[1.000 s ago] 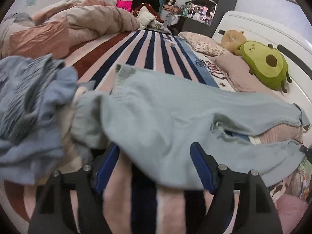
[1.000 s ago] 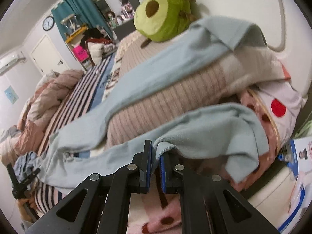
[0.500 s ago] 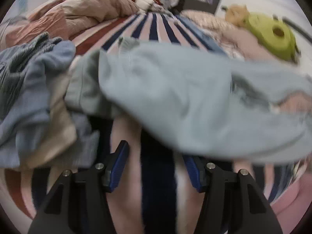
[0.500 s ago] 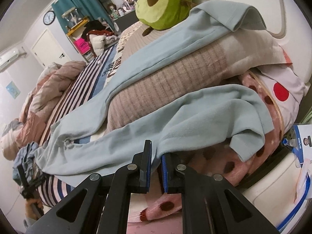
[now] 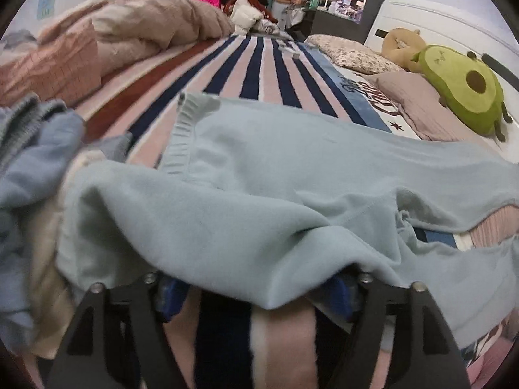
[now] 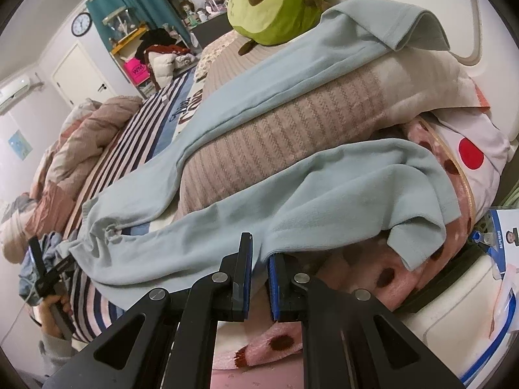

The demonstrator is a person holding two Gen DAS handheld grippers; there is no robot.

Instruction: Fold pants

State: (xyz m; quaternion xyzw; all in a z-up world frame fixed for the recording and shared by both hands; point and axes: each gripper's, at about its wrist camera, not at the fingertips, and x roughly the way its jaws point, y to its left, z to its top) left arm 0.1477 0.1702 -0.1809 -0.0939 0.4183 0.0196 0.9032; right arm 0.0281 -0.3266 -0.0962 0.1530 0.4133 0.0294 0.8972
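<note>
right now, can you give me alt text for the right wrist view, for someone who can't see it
The right gripper is shut on the lower edge of one leg of the light blue pants, which lie spread over a ribbed beige pillow on a striped bed. A green avocado plush sits behind the pillow.

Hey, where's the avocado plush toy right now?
The avocado plush lies at the head of the bed, on the right of the left wrist view, against the white headboard beside a tan plush.
</note>
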